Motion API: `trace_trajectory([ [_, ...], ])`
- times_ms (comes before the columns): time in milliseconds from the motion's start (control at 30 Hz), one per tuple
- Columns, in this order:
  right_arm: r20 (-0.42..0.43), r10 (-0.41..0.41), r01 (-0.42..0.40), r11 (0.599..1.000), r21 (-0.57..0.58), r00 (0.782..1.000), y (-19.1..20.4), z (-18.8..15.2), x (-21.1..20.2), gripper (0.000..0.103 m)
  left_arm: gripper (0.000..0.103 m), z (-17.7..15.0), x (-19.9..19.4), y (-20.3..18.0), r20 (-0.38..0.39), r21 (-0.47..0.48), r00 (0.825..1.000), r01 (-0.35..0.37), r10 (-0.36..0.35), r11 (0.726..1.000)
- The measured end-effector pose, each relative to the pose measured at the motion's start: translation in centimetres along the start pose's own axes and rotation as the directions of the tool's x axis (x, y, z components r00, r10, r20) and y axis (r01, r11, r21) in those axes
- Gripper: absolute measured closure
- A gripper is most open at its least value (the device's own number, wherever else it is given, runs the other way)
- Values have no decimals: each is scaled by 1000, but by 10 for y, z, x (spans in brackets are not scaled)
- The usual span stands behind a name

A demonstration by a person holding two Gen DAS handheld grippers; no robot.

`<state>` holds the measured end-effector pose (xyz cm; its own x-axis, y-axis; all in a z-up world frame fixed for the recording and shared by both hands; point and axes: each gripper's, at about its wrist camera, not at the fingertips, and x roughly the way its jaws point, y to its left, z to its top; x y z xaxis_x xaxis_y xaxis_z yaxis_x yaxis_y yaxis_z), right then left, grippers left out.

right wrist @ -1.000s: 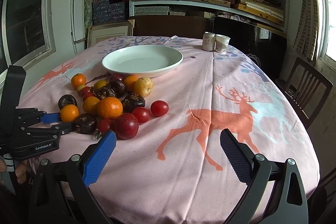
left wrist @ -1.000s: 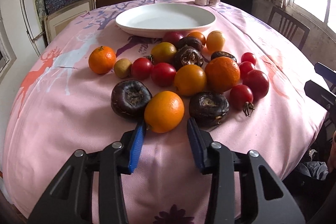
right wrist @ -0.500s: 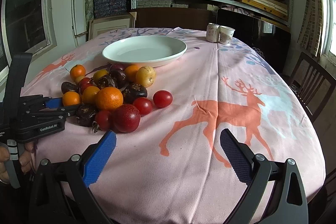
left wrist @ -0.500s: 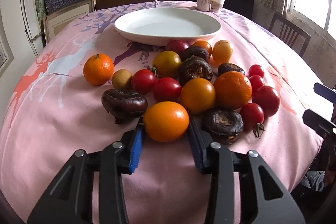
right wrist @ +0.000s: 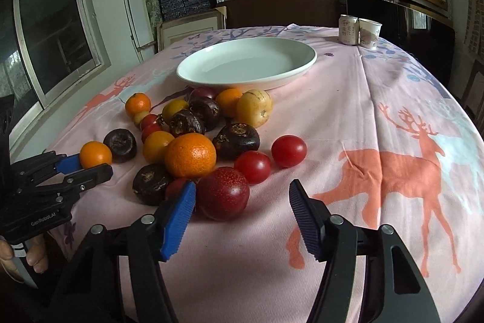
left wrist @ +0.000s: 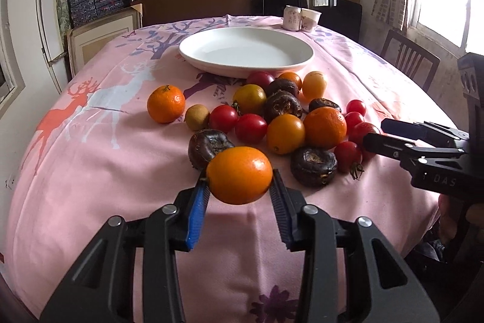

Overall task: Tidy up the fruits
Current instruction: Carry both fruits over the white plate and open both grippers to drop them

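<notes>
My left gripper [left wrist: 239, 189] is shut on a small orange [left wrist: 239, 174] and holds it just above the pink tablecloth; it also shows in the right wrist view [right wrist: 95, 155]. Behind it lies a pile of fruit: oranges, red tomatoes [left wrist: 251, 128], dark water chestnuts [left wrist: 314, 166] and yellow fruits. An empty white plate [left wrist: 246, 50] stands beyond the pile. My right gripper [right wrist: 242, 202] is open, its jaws on either side of a dark red plum [right wrist: 223, 192] at the near edge of the pile.
A can [right wrist: 348, 29] and a paper cup [right wrist: 369, 33] stand at the table's far edge. A lone mandarin [left wrist: 165, 103] lies left of the pile. A wooden chair [left wrist: 408, 62] stands at the right. Shelves with boxes line the back wall.
My left gripper closed on the small orange and lifted it off the cloth. My right gripper moved forward and left, up to the dark red plum.
</notes>
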<state>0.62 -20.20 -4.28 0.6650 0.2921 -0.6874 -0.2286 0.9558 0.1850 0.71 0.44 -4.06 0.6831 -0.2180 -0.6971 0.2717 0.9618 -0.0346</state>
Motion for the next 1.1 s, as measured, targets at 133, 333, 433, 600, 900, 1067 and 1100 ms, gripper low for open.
trace_trajectory([
  [133,-9,25,-25,1000,1,1000,1,2,6,48,64,-1,0,0,4,1,1000,2,-2,1000],
  [333,-26,90,-88,995,46,996,-6,2,2,65,64,-2,-1,1,13,-6,1000,7,-6,1000],
  [433,30,102,-103,994,25,994,-3,7,-15,65,64,1,-4,5,29,-13,1000,8,-7,1000],
  [600,98,112,-114,993,16,989,-13,44,-29,65,64,27,-6,7,62,-4,998,21,-21,1000],
  [900,65,102,-109,988,108,993,-43,134,30,65,64,125,49,8,59,-3,996,60,-59,998],
  [1067,-13,80,-76,980,183,997,-59,148,80,64,64,160,108,16,-48,-37,997,51,-53,998],
  [1100,-19,79,-74,978,195,997,-60,148,84,62,64,163,117,17,-67,-36,997,38,-40,999],
])
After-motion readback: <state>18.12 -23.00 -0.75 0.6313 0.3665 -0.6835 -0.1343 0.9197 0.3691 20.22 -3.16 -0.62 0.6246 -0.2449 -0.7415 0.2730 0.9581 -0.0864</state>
